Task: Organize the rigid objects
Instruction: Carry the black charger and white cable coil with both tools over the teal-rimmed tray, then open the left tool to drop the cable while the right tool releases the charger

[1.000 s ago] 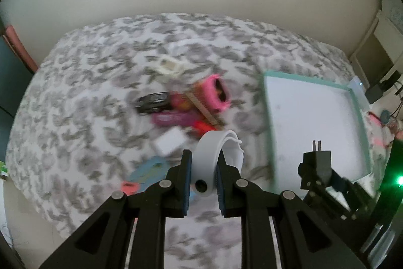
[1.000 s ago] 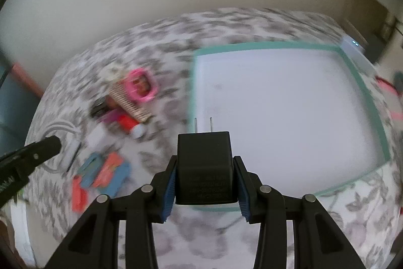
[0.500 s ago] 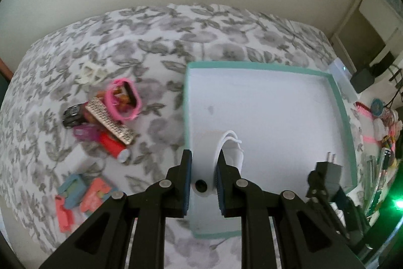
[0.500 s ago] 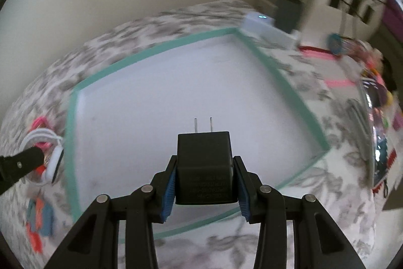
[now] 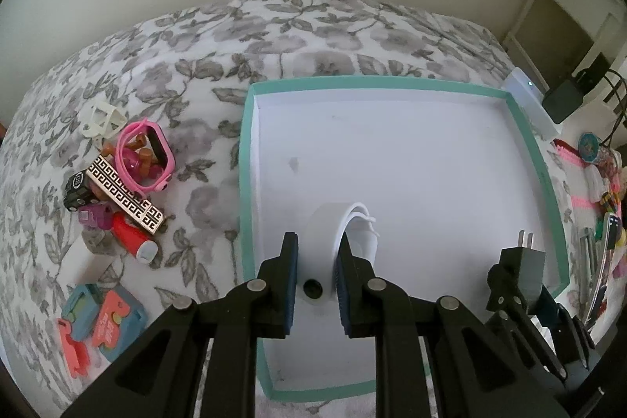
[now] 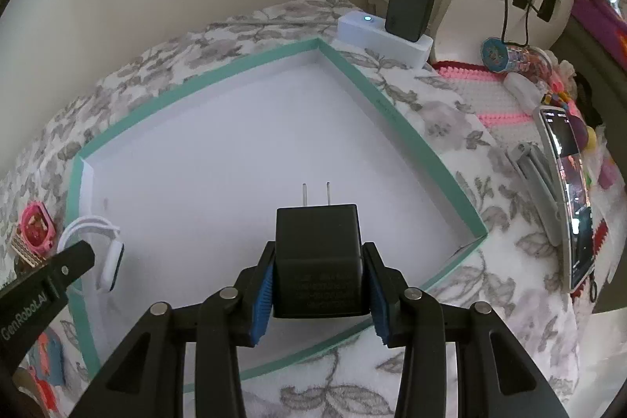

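A shallow white tray with a teal rim (image 5: 246,159) (image 6: 407,128) lies on the flowered bedspread. My left gripper (image 5: 316,253) is shut on a white smartwatch (image 5: 333,226) and holds it over the tray's near left part; the watch also shows in the right wrist view (image 6: 109,261). My right gripper (image 6: 318,281) is shut on a black plug adapter (image 6: 317,253), prongs forward, over the tray's near right part; it also shows in the left wrist view (image 5: 525,269).
Left of the tray lies a pile: pink watch (image 5: 147,155), patterned bar (image 5: 125,194), red tube (image 5: 133,237), white frame (image 5: 102,120), coloured cards (image 5: 98,320). A white box with a black charger (image 6: 392,26), a phone (image 6: 568,190) and trinkets lie right of it.
Both grippers have swung right from the pile of objects to over the tray, each still holding its object. The tray now fills the middle of both views.
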Demonstrator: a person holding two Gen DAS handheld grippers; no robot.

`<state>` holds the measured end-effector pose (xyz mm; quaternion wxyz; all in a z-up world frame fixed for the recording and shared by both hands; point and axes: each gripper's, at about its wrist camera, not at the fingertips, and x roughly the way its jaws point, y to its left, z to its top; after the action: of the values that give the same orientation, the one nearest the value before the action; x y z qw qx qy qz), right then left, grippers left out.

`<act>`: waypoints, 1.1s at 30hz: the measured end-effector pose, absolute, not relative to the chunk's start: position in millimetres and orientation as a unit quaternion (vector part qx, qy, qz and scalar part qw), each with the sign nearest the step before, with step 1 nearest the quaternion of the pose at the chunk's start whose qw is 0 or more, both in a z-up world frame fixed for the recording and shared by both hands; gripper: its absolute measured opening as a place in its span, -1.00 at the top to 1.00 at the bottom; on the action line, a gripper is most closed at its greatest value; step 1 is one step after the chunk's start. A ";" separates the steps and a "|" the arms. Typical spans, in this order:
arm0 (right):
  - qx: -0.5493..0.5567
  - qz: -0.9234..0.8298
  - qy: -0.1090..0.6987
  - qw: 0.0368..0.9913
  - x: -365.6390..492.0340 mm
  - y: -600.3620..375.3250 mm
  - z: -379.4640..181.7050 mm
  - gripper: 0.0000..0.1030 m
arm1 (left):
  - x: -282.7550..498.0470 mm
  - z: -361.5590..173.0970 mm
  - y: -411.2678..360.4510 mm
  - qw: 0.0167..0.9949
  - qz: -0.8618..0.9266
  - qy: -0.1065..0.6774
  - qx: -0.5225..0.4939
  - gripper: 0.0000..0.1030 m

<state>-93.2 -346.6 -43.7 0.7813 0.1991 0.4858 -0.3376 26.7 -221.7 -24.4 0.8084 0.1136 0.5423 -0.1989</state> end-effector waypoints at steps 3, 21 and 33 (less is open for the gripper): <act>0.197 -0.334 0.487 0.783 -93.3 -344.5 -44.3 0.15 | 26.8 -23.0 -218.6 0.810 -0.200 0.540 0.111 0.53; 0.165 -0.316 0.507 0.785 -86.4 -334.5 -47.6 0.04 | 34.9 -8.2 -182.4 0.837 -0.156 0.516 0.097 -0.53; 0.161 -0.296 0.496 0.800 -82.1 -324.5 -44.7 -0.60 | 56.2 -12.2 -138.2 0.843 -0.092 0.527 0.049 -0.85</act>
<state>-82.1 -324.5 -44.7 0.8005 0.1613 0.4957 -0.2958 56.2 -138.2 -12.2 0.8433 0.0487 0.5273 -0.0919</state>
